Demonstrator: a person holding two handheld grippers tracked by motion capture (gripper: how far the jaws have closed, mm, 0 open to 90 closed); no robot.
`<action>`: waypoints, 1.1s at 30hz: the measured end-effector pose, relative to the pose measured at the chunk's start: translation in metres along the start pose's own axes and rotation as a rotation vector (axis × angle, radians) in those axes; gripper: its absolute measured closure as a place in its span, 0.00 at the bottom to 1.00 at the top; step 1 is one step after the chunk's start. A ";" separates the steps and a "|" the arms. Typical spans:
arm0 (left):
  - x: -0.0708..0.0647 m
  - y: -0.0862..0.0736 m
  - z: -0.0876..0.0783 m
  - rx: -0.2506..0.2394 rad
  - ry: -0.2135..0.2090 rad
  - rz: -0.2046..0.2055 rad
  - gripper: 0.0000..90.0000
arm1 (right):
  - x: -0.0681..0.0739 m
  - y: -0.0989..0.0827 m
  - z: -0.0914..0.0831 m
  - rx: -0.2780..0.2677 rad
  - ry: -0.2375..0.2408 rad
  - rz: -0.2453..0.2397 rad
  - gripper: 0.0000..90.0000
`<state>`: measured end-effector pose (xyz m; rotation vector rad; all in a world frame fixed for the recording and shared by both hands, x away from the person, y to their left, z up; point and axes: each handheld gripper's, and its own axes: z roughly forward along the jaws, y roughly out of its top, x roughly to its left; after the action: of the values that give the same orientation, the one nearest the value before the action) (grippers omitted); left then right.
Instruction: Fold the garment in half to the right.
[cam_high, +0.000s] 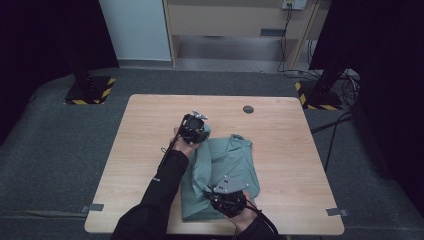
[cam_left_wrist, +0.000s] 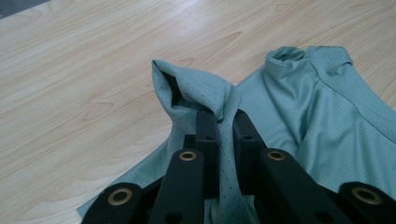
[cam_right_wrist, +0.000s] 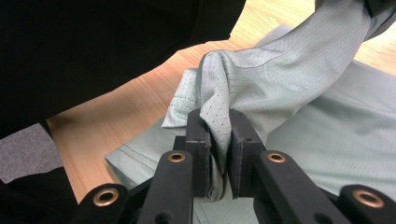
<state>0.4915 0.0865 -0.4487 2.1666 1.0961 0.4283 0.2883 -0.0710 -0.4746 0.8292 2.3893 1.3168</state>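
A pale green shirt (cam_high: 227, 162) lies partly folded on the wooden table (cam_high: 150, 125), its collar toward the far side. My left gripper (cam_high: 196, 131) is at the shirt's far left corner, shut on a bunched fold of the fabric (cam_left_wrist: 210, 95) that rises between its jaws. My right gripper (cam_high: 226, 197) is at the shirt's near edge, shut on a raised fold of the same cloth (cam_right_wrist: 219, 93). In the right gripper view the shirt (cam_right_wrist: 327, 130) stretches away from the pinch toward the far side. A dark sleeve (cam_right_wrist: 93, 51) crosses that view's upper left.
A small dark round hole (cam_high: 248, 109) sits near the table's far edge. Grey carpet surrounds the table, with stand bases marked in yellow and black (cam_high: 90, 90) at the far left and far right. Cables run along the floor at the right.
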 end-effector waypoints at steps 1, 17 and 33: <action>-0.001 0.000 0.002 0.003 -0.002 0.004 0.93 | -0.001 -0.001 -0.001 0.000 -0.002 0.003 0.90; -0.022 0.010 0.010 -0.025 -0.063 0.009 0.93 | -0.006 -0.012 -0.020 -0.011 -0.053 0.014 0.90; -0.044 0.016 0.032 -0.014 -0.102 0.035 0.93 | -0.018 -0.029 -0.032 0.007 -0.096 0.051 0.90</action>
<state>0.4922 0.0308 -0.4608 2.1730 0.9979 0.3357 0.2764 -0.1159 -0.4823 0.9389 2.3138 1.2582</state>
